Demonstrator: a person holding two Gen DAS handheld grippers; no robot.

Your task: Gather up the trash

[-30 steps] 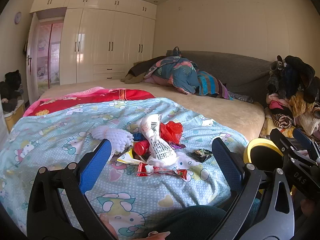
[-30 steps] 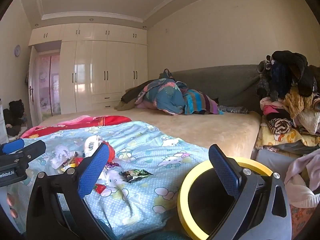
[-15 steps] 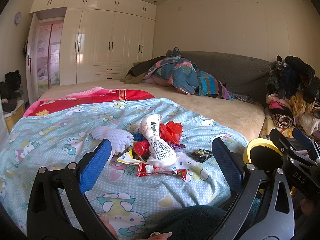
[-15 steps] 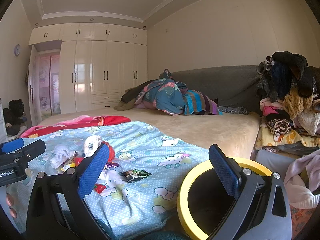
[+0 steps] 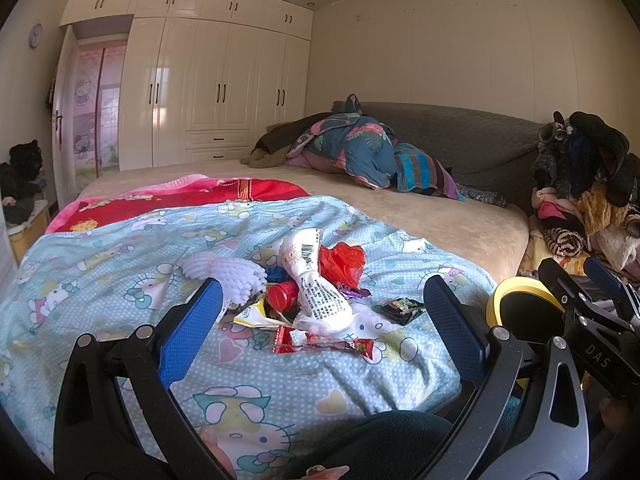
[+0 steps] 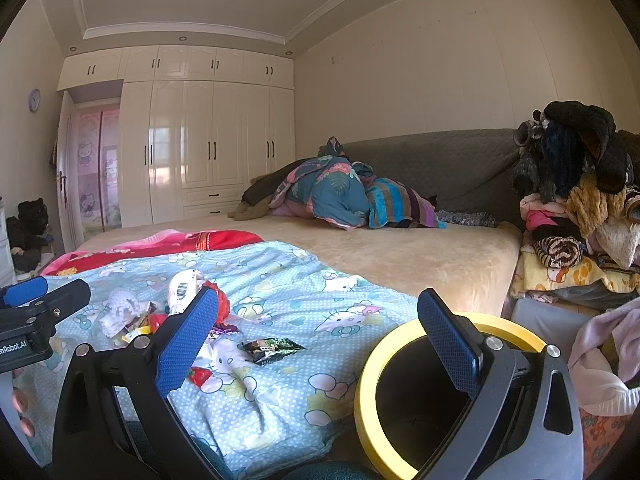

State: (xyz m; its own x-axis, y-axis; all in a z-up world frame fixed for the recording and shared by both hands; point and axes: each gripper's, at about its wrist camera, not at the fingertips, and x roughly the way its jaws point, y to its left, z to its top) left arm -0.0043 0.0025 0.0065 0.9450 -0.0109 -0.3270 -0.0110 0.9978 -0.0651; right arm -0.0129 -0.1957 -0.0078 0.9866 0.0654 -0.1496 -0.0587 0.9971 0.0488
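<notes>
Yellow-rimmed bin [image 6: 366, 392] beside bed [image 6: 400, 256]; contents unclear.

Soft warm daylight, wardrobe [image 5: 208, 92] glare, fisheye-bent dark corners.

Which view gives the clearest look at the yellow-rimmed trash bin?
The right wrist view: the trash bin sits close, its yellow rim and dark inside nearly whole. The left wrist view shows only a sliver of its rim at the bed's edge, behind the right gripper.
</notes>
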